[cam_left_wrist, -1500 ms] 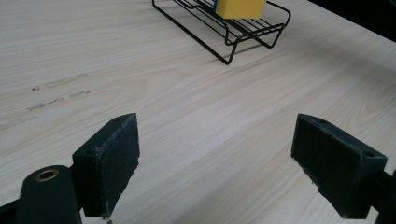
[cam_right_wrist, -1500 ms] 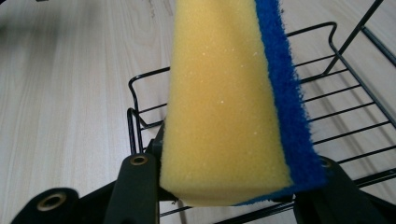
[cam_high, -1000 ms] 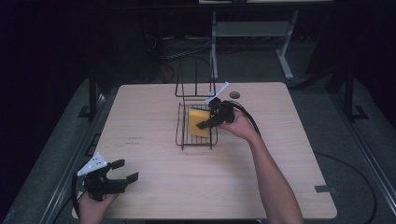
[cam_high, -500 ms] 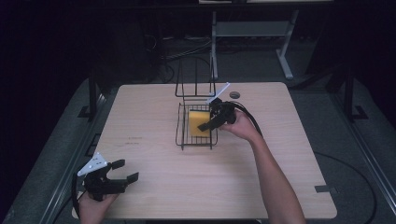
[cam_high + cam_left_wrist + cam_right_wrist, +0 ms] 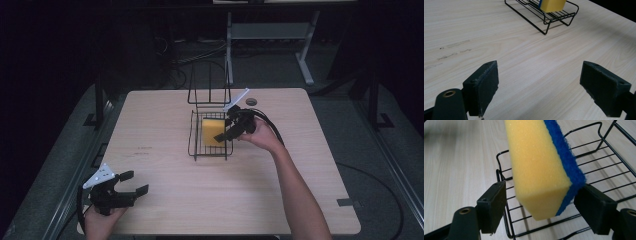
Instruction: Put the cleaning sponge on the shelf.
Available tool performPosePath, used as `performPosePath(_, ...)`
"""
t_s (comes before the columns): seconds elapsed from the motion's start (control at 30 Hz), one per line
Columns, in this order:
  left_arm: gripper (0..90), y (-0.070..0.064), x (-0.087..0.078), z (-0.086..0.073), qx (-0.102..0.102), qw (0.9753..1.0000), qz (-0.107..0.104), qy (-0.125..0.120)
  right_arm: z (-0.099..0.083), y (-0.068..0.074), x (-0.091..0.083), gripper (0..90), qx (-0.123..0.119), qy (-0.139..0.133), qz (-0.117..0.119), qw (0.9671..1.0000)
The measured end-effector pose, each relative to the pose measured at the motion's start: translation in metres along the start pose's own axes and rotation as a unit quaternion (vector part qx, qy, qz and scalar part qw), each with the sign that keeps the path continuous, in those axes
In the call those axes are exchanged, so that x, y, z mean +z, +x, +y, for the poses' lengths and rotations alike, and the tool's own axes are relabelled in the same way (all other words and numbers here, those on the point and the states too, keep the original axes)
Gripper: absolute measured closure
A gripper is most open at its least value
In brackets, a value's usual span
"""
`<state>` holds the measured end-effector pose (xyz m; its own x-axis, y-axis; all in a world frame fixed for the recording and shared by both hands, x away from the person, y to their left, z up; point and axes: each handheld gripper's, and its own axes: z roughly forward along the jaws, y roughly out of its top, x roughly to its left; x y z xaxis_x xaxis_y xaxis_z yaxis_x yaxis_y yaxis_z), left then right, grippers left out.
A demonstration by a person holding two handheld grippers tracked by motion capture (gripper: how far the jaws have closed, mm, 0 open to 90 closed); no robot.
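No brand, label or printed word can be read on anything here; the only marks are a few faint dark smudges [image 5: 454, 45] on the pale wood-grain worktop [image 5: 310, 165].

The yellow sponge [image 5: 536, 170] with its blue scouring layer [image 5: 566, 160] sits between the jaws of the right tool [image 5: 541, 207], over the black wire rack [image 5: 609, 165]. The blue side touches the right-hand jaw in the right gripper view; the left-hand jaw stands just beside the yellow face, and whether it presses the foam cannot be told, so the grip itself is uncertain. From the high view the sponge [image 5: 214, 131] lies in the wire rack [image 5: 195, 145] near the middle of the worktop, with the right tool [image 5: 231, 131] at its right edge.

The left tool [image 5: 131, 186] rests at the near left corner of the worktop, well apart from the rack, its jaws spread wide with nothing but bare wood between them in the left gripper view [image 5: 539, 87]. The rack and sponge [image 5: 552, 4] show far ahead of it.
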<state>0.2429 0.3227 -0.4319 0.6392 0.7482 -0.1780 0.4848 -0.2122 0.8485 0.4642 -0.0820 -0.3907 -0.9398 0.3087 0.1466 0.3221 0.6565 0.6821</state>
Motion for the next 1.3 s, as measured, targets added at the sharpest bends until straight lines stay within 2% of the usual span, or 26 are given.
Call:
performPosePath(0.2, 14.7, -0.001, 0.000, 0.000, 0.000, 1.0000, 0.000, 0.000, -0.005, 0.000, -0.005, 23.5, 0.007, 0.001, -0.006, 1.0000)
performPosePath(0.37, 14.6, -0.001, 0.001, 0.000, 0.001, 1.0000, 0.000, 0.001, -0.010, -0.001, -0.011, 22.4, -0.002, 0.000, -0.010, 0.9999)
performPosePath(0.4, 14.7, -0.001, 0.001, 0.000, 0.001, 1.0000, 0.000, 0.001, -0.011, 0.000, -0.013, 22.2, 0.005, 0.001, -0.012, 0.9999)
performPosePath(0.6, 14.7, -0.001, 0.001, 0.000, 0.001, 1.0000, 0.000, 0.002, -0.016, 0.000, -0.022, 21.2, 0.012, 0.006, -0.013, 0.9998)
performPosePath(1.3, 14.7, -0.002, 0.001, 0.000, 0.002, 1.0000, 0.000, 0.003, -0.028, 0.005, -0.049, 19.4, 0.022, 0.023, -0.029, 0.9991)
